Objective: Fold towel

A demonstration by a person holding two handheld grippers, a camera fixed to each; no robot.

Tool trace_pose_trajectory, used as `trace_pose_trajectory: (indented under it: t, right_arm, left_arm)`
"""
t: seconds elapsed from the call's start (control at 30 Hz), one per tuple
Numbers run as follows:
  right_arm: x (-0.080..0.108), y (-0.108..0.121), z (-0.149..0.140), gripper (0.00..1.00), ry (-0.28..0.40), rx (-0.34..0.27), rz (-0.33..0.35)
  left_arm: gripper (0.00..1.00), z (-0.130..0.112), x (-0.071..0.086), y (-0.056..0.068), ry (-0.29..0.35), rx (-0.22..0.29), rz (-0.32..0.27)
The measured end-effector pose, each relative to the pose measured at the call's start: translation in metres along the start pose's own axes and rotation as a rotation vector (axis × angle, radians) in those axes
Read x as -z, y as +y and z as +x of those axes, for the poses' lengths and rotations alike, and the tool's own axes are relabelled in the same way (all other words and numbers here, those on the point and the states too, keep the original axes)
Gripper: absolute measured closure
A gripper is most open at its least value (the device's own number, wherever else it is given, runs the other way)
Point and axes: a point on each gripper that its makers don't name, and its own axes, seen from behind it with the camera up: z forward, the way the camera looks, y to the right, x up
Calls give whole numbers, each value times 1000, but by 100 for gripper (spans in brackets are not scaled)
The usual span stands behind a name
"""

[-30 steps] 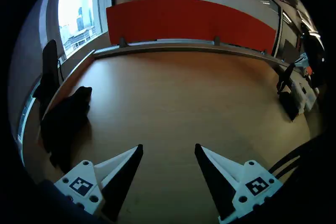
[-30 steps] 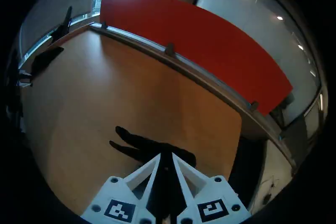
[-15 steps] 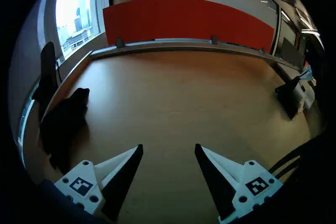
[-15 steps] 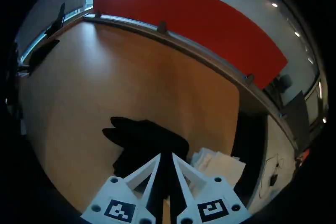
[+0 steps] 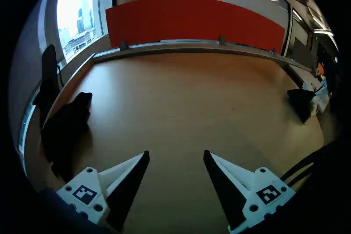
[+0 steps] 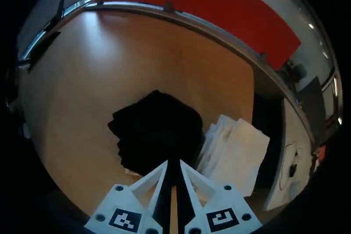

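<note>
Holding left gripper [image 5: 175, 153] released above the tabletop [image 5: 188, 98], right gripper [image 6: 174, 162] clenched with tips at the black towel [image 6: 155, 133]; cannot tell whether pinching it. Looks folded already, lying on the tabletop just beside a white stack [image 6: 234, 153]; probably only letting go left, then maybe the dark heap [image 5: 66, 124] farther off. Against half a second ago, showing towel and stack fuller, closer

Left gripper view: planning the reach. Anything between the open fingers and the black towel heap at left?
Nothing visible does; only bare wooden table separates the left gripper from the black towel heap.
</note>
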Motion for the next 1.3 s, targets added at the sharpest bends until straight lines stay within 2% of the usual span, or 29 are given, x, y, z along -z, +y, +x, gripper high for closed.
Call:
trace_pose_trajectory:
  t: [0.3, 0.5, 1.3]
  right_arm:
    - [-8, 9, -28, 96, -47, -48, -28]
    - [-13, 14, -40, 96, -76, -58, -47]
    - [-26, 6, -59, 95, -104, -100, -65]
  left_arm:
    - [9, -4, 4, -6, -5, 1, 13]
    - [9, -6, 4, -6, -8, 0, 14]
    - [9, -9, 6, -4, -12, -9, 15]
